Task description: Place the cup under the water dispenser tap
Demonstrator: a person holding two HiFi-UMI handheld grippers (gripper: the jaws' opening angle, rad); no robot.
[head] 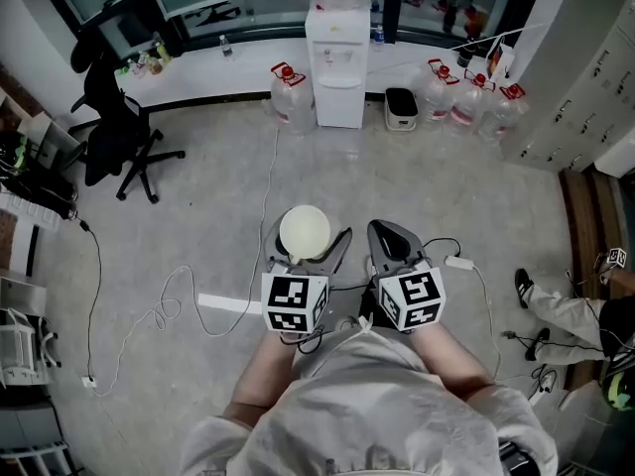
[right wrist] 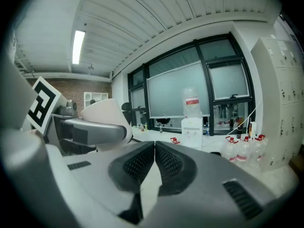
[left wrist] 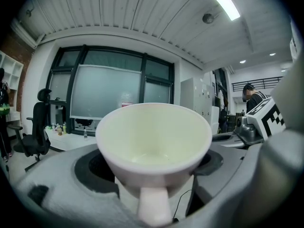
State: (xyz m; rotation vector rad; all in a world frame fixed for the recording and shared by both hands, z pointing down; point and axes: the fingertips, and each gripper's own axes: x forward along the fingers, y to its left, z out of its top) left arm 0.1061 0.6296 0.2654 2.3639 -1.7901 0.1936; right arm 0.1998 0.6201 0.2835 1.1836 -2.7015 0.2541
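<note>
The white cup (left wrist: 154,146) is sitting upright between the jaws of the left tongs (head: 309,251), which are clamping it from both sides, its open mouth facing up and its handle pointing back toward the person. The person is holding it above the grey floor (head: 208,186), well apart from the white water dispenser (head: 337,62), which is standing against the window wall straight ahead. Just beside it, the right tongs (right wrist: 155,160) are hanging with their ribbed pads (right wrist: 137,165) pressed together on nothing. Red-capped water bottles (head: 466,97) are standing on the floor to either side of the dispenser, a black office chair (head: 114,132) is standing off to the left, and a white cable (head: 169,305) is trailing across the floor.
</note>
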